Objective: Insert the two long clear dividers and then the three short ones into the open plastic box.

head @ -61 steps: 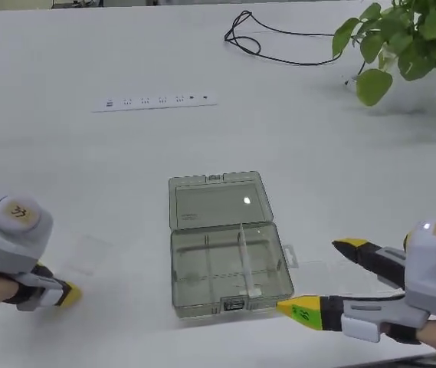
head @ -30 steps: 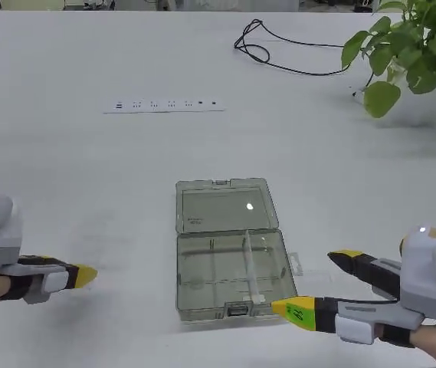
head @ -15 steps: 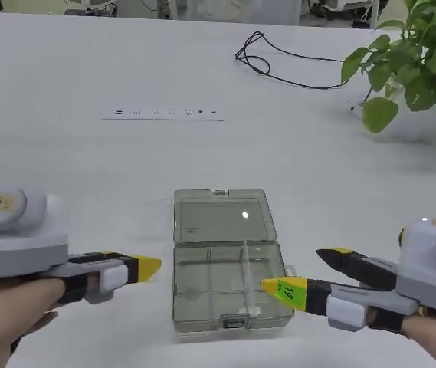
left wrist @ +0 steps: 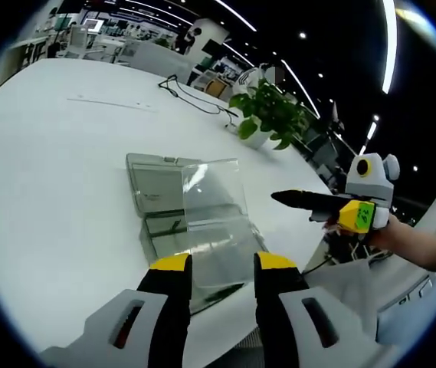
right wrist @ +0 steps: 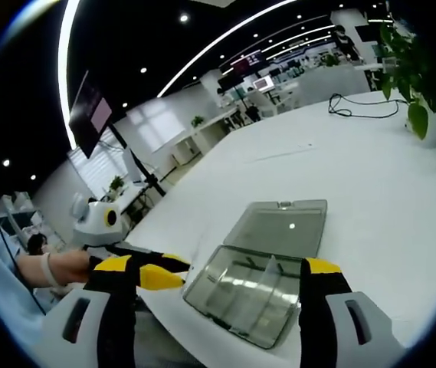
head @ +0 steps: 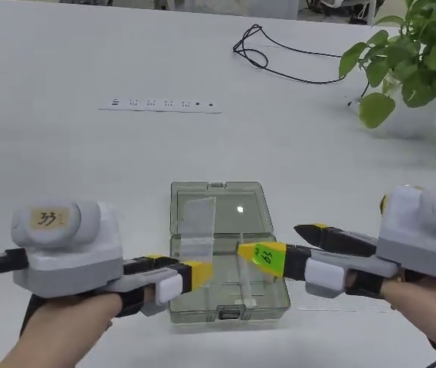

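— Smoky clear plastic, that box (head: 267,307): where on the table (head: 64,169) does it sit?
— Close to the near edge, about midway along it. It is open, with the lid (head: 233,195) laid flat toward the far edge.
— Anything in the tray?
— A seated divider (head: 245,285), clear, stands in it. It runs from the hinge side to the latch side, a little right of the tray's middle.
— And the left gripper (left wrist: 224,262)?
— It hangs over the tray's near left corner and holds a raised divider (head: 196,218), a clear sheet standing upright above the tray's left part. In the left gripper view the sheet rises between the two jaws, which close in on its lower part. Where they meet the clear plastic is hard to make out. Long or short, I cannot tell.
— The right gripper (head: 279,241)?
— Jaws spread wide, nothing between them. It hovers above the tray's right half, with its yellow tip just beside the seated divider. Whether they touch, I cannot tell.
— What else is on the table?
— A white power strip (head: 160,103) lies well beyond the lid. A black cable (head: 279,55) loops near the far edge, and a potted plant (head: 409,54) stands at the far right corner
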A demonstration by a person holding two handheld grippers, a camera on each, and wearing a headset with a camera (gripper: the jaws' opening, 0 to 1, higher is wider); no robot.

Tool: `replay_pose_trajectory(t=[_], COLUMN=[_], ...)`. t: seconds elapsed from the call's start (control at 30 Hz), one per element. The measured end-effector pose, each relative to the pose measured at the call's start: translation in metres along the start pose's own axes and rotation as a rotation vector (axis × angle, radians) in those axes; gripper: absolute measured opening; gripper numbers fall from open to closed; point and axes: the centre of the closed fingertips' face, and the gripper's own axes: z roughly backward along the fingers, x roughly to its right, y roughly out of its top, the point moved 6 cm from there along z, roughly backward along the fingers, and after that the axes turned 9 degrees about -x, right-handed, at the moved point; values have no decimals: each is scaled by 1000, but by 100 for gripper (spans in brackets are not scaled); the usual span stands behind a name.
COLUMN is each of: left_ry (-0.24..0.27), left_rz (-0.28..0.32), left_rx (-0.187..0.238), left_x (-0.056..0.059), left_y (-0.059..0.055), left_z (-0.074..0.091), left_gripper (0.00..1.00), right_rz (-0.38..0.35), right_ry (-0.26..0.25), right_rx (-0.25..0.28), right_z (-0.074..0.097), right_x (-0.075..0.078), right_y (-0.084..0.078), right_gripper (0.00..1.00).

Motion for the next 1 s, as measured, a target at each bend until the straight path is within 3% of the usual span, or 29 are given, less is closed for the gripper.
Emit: replay_pose_trajectory(t=[0.27,0.37,0.43,0.5,0.63,0.7,0.77,1.0], left_ry=[-16,-22,-24,-28,-25,-26,-27,-36], left_rz=[0,8,12,14,9,15,17,15], left_rx=[18,31,41,45,53,60,62,61], left_x=[15,18,21,23,26,26,27,29], left_y=[-4,-3,-3,-2,-1,0,1,2], left_z=[-9,-11,-12,-13,-15,-15,-16,-18], left_gripper=[30,30,30,30,30,30,30,30], right_rz=[14,53,31,21,-12,-38,-45,-73], right_ry=[33,57,55,40,23,19,35,22], right_rx=[-60,-31,-51,-53,-108,-129,-139,-164], right_z=[-12,-13,-14,-16,-19,-20,-22,-25], right_x=[-7,-13,-14,-13,-9,-7,-8,-8], right_y=[1,6,8,10,9,9,9,13], right_gripper=[66,44,34,30,19,18,15,5])
